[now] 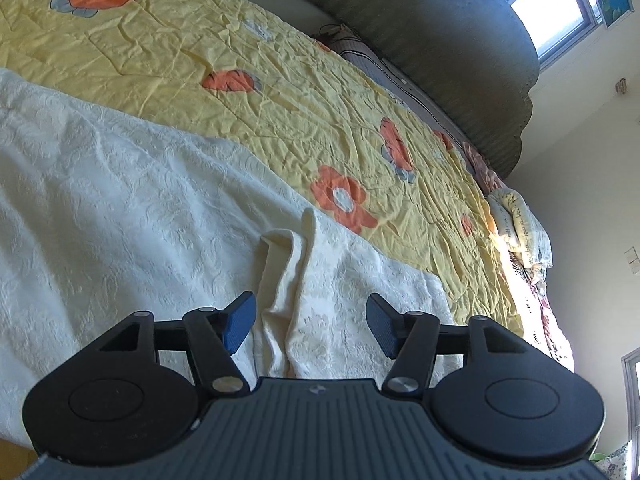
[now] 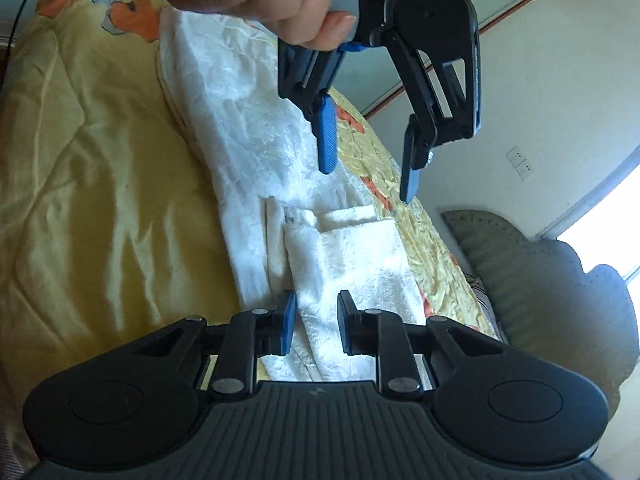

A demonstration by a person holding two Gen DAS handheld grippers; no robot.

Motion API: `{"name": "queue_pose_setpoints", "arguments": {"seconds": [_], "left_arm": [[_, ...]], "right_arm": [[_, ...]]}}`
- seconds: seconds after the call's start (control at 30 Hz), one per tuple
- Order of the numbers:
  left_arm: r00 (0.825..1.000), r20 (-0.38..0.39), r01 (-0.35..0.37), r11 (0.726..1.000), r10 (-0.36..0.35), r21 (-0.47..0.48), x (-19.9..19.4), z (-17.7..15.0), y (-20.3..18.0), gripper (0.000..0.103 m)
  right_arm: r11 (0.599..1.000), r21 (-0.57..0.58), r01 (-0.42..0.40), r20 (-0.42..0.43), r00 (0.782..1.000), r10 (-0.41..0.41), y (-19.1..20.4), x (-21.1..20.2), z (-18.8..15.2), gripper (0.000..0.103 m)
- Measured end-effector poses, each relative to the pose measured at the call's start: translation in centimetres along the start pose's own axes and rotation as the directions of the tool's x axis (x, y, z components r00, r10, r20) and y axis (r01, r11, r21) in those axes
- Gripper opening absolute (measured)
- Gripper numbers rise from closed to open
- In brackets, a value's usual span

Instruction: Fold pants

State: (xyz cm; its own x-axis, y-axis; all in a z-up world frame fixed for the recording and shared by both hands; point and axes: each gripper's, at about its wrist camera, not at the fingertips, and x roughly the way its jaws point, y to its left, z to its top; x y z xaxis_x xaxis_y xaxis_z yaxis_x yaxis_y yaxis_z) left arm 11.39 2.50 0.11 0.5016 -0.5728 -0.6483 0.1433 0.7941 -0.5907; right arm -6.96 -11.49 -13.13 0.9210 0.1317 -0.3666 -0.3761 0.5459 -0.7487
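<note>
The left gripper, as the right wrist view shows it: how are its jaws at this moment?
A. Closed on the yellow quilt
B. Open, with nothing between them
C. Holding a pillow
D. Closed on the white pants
B: the left gripper hangs above the white pants, its blue pads apart and bare.

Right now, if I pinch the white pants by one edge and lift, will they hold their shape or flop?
Likely flop: the white pants already sag into soft folds and a raised crease. The textured weave probably grips the pads rather than slipping. They may drag across the yellow quilt, since most of the fabric lies flat on it.
</note>
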Motion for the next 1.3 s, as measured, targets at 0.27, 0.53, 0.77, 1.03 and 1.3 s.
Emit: {"name": "queue_pose_setpoints", "arguments": {"seconds": [0.27, 0.53, 0.77, 1.03, 1.3], "left_arm": [[0.990, -0.099, 0.089, 0.993, -0.097, -0.081, 1.3, -0.1, 0.4, 0.067], [0.968, -0.139, 0.173, 0.956, -0.210, -0.237, 5.2, 0.6, 1.3, 0.072], [0.987, -0.025, 0.153, 0.969, -0.161, -0.194, 5.4, 0.8, 1.7, 0.001], [0.999, 0.014, -0.039, 0.999, 0.039, 0.014, 4.9, -1.1, 1.3, 0.002], [0.997, 0.043, -0.072, 0.992, 0.068, 0.100, 5.4, -1.8, 0.8, 0.003]], "right_arm": [[0.981, 0.191, -0.012, 0.018, 1.000, 0.009, -3.2, 3.0, 0.1, 0.009], [0.811, 0.563, -0.158, 0.167, 0.983, 0.076, -10.0, 0.8, -1.9, 0.008], [0.847, 0.485, -0.217, 0.178, 0.973, 0.147, -7.7, 1.3, -1.0, 0.008], [0.856, 0.441, -0.269, 0.121, 0.963, 0.240, -5.7, 3.6, -0.5, 0.009], [0.750, 0.596, -0.287, 0.195, 0.958, 0.211, -12.0, -0.3, -2.1, 0.012]]}}
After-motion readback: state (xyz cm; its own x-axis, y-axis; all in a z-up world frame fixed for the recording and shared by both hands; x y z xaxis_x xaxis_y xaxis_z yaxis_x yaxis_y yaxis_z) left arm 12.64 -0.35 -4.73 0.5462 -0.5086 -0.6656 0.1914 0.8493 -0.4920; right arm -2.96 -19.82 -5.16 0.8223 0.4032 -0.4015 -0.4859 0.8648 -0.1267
